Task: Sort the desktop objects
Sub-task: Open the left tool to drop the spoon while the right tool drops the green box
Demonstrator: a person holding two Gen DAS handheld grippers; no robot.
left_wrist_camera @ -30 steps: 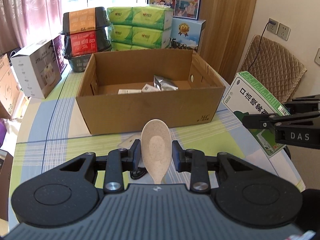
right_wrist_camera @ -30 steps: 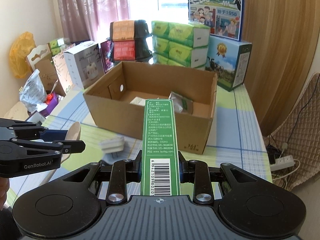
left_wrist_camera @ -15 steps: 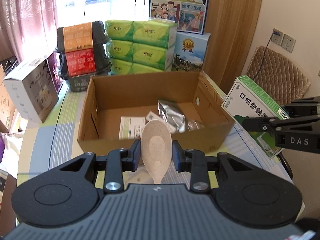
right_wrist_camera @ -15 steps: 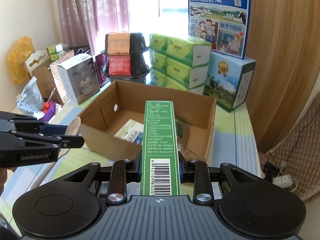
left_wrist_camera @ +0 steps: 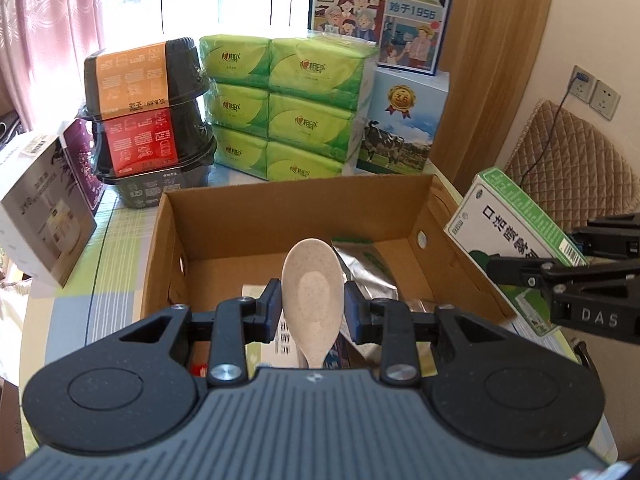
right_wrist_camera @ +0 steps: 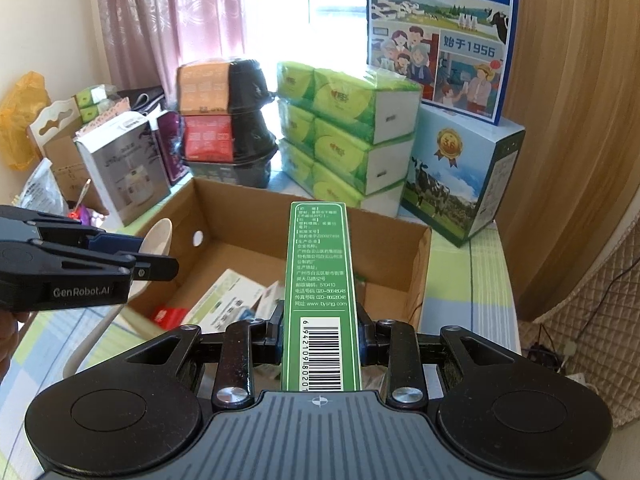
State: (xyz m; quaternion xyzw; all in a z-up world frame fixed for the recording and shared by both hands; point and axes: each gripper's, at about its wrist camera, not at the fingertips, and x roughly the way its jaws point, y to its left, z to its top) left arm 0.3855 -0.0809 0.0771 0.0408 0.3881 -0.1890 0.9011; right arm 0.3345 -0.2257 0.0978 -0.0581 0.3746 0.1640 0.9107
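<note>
Sunlit curtains and a striped tablecloth (left_wrist_camera: 100, 280) framed the scene, with the open cardboard box (left_wrist_camera: 288, 216) at the middle of the table.

The left gripper (left_wrist_camera: 312, 312) was closed on a pale speckled spoon (left_wrist_camera: 312, 296), pinching it at the sides of the bowl, bowl up, over the near part of the box. The right gripper (right_wrist_camera: 320, 332) was closed on a narrow green carton (right_wrist_camera: 320, 276), clamped across its slim sides near the barcode end, with most of its length jutting forward over the box.

The spoon looked stiff, light and smooth; held at the curved bowl it could probably slip or swivel, so the neck seemed the surer hold. The carton was likely light, thin card that would dent under hard pressure, and a hold so near one end left it free to droop.

Inside the box lay a silver foil pouch (left_wrist_camera: 360, 268), a white leaflet pack (right_wrist_camera: 228, 304) and a small red packet (right_wrist_camera: 168, 316), so either item would land on them. Behind stood green tissue packs (left_wrist_camera: 288, 108), stacked black food tubs (left_wrist_camera: 148, 112) and a milk carton case (left_wrist_camera: 400, 128), all apart from the grippers. The two grippers hung near each other over the box and could collide.
</note>
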